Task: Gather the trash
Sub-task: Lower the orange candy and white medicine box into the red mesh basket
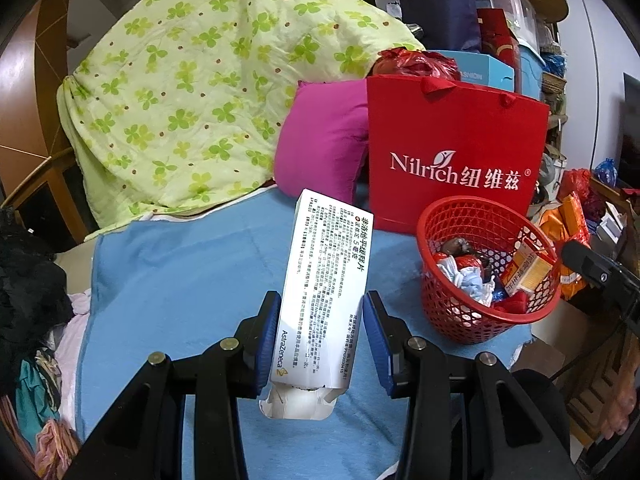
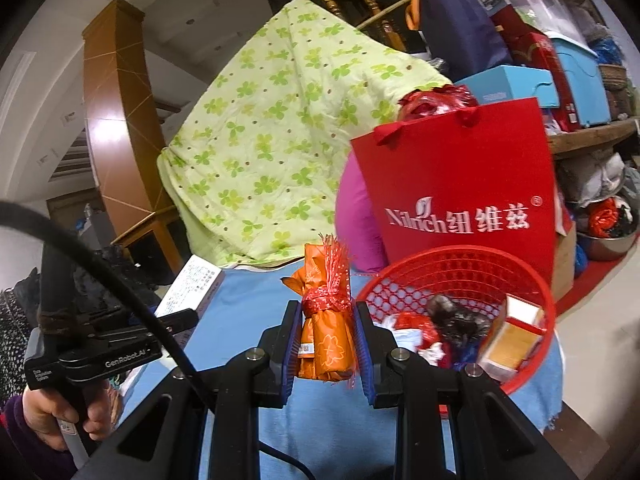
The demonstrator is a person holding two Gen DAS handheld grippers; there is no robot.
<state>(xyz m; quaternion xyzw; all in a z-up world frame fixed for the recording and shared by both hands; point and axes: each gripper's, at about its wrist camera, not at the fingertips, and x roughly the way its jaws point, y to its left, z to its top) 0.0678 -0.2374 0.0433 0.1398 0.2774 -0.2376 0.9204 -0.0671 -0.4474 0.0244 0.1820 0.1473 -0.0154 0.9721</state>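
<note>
The widest open stretch is the flat blue towel-like cloth, bare from its left edge to the round red plastic mesh basket at its right end. The basket mouth is open from above, but its floor is crowded with crumpled wrappers and a tilted orange-and-white carton, and the upright red paper gift bag stands as a wall just behind it. Farther back, the magenta cushion and the draped green clover-print quilt close off the rear, and dark piled clothing hems the left side.
</note>
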